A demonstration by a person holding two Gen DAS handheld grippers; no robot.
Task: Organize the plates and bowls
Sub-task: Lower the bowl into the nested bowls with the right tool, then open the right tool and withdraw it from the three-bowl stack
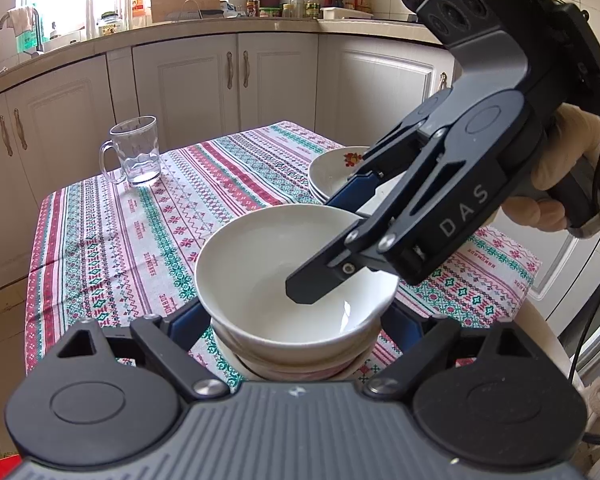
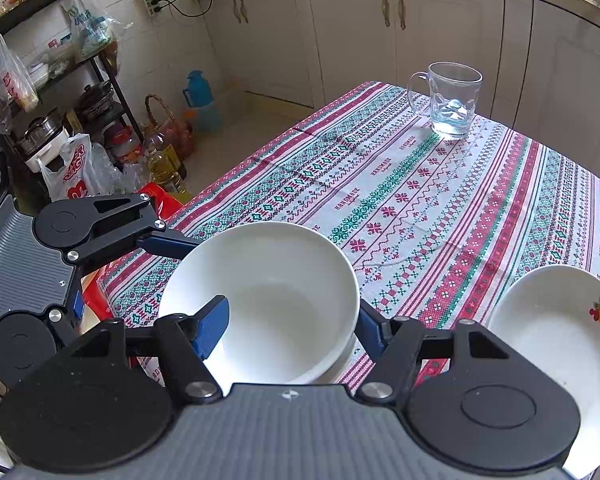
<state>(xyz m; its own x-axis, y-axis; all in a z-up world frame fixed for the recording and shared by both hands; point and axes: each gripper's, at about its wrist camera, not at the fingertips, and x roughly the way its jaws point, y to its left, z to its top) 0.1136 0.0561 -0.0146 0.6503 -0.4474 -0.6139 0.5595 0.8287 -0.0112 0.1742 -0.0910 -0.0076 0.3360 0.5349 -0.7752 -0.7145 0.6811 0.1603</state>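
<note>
Bowl [image 2: 260, 304] atop the stacked bowls on our patterned surface [image 2: 440, 208]: our right tool [image 2: 288, 330] pinches its wall, one finger inside, while our left tool [image 1: 296, 326] straddles the stack, spread, pads apparently clear.

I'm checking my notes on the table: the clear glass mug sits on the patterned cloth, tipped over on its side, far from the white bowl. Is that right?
Not quite. The glass mug stands upright on the patterned cloth, its handle to one side, as the right wrist view shows. The rest holds: it is well away from the white bowl.
</note>
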